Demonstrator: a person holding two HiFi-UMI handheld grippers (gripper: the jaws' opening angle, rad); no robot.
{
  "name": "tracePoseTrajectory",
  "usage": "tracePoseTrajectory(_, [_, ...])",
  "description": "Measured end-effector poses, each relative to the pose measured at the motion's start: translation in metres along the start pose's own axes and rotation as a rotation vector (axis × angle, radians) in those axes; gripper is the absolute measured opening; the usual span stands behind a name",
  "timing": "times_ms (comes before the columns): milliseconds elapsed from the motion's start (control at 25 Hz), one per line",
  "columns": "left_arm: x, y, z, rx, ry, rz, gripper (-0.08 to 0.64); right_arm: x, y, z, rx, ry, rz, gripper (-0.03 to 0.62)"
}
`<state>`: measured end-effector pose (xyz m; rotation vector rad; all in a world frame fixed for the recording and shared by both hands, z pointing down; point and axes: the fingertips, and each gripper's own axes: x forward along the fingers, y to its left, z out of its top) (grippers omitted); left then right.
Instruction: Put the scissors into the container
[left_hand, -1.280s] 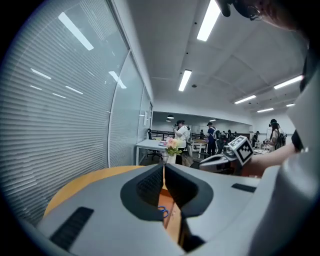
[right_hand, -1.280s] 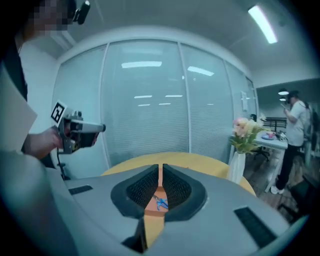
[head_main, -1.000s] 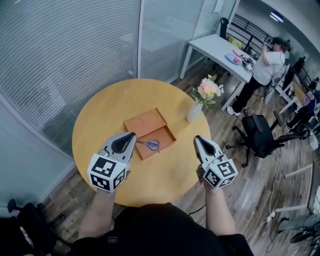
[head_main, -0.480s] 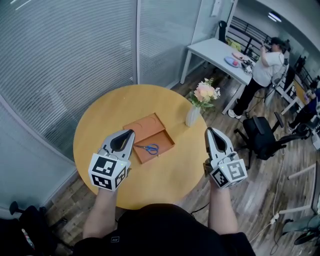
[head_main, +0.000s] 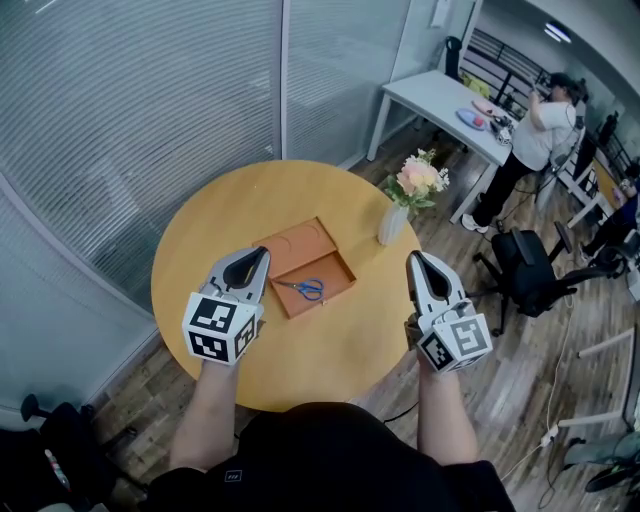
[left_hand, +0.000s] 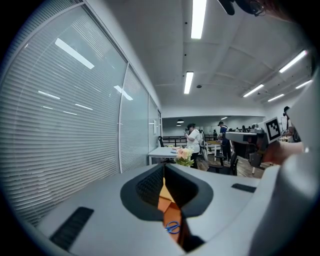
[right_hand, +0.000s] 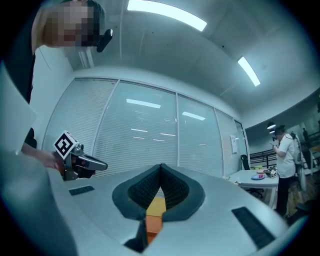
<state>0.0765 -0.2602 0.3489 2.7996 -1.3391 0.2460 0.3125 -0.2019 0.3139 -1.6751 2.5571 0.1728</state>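
— What are the two grippers doing, from where you stand?

— Nothing much. The left gripper (head_main: 257, 256) hangs over the near left part of the round table (head_main: 300, 190), its tip just beside the container's near left corner. Its jaws are pressed together with nothing between them. The right gripper (head_main: 416, 260) sits at the table's right edge, mostly out past the rim. Its jaws are closed too, and it is empty.

— And the scissors?

— The scissors (head_main: 305, 289), with blue handles, lie flat inside the orange container (head_main: 290, 246), in its sunken compartment on the near right side. Neither gripper touches them. The left gripper's own view catches them through the slit below its closed jaws (left_hand: 172, 227).

— Where's the container itself?

— About the middle of the table, turned at an angle to the person. Its other compartment, toward the far left, holds nothing.

— Anything behind it?

— A white vase (head_main: 390, 225) of pink flowers (head_main: 420, 180) stands by the far right edge, well apart from the container. Beyond the table are a black office chair (head_main: 535, 275), a white desk (head_main: 435, 100) and a person in a white top (head_main: 540, 125) standing at it. Glass walls with blinds (head_main: 130, 110) close the far left.
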Motion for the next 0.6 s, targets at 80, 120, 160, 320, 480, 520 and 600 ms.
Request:
tracePoseTrajectory(80, [0.001, 0.002, 0.002, 0.013, -0.002, 0.006, 0.020, 0.004, 0.002, -0.001, -0.004, 0.003, 0.009, 0.035])
tracePoseTrajectory(120, [0.001, 0.003, 0.002, 0.023, -0.002, 0.010, 0.020, 0.005, 0.004, -0.001, -0.006, 0.005, 0.012, 0.035])
tracePoseTrajectory(160, [0.001, 0.003, 0.002, 0.034, -0.002, 0.014, 0.020, 0.006, 0.006, -0.001, -0.010, 0.007, 0.014, 0.035])
tracePoseTrajectory(320, [0.001, 0.001, 0.003, 0.038, -0.008, 0.003, 0.020, 0.008, 0.011, -0.002, -0.017, 0.010, 0.017, 0.035])
tracePoseTrajectory(480, [0.001, 0.004, -0.001, 0.029, -0.003, -0.003, 0.020, 0.012, 0.016, -0.005, -0.008, 0.015, 0.023, 0.034])
tracePoseTrajectory(520, [0.000, 0.006, -0.002, 0.029, -0.002, -0.004, 0.020, 0.013, 0.018, -0.005, -0.007, 0.015, 0.025, 0.034])
tracePoseTrajectory(600, [0.000, 0.009, -0.003, 0.029, 0.001, -0.005, 0.020, 0.016, 0.021, -0.005, -0.007, 0.015, 0.029, 0.034])
